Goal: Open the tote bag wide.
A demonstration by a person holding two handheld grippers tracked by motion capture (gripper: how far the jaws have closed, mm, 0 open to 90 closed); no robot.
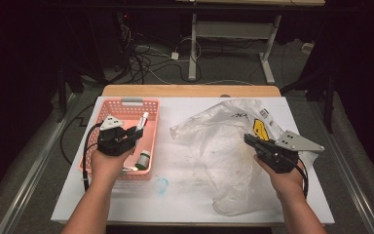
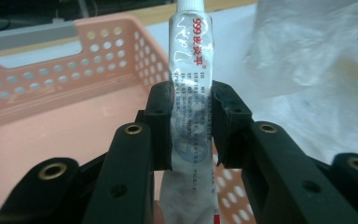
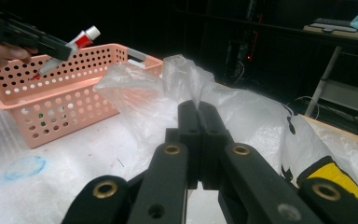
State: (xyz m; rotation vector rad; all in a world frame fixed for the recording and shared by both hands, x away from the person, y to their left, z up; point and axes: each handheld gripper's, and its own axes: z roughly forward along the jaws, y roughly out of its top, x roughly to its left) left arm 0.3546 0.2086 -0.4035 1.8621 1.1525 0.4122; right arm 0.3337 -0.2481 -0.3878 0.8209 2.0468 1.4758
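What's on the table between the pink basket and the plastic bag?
Bare white table, apart from a faint blue smudge near the basket's front corner. The high view shows the gap beside the bag; the right gripper view shows the smudge too.

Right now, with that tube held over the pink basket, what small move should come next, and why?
Probably lower the tube into the basket and open the left gripper: the tube is clamped there above the basket floor, where a small bottle already lies.
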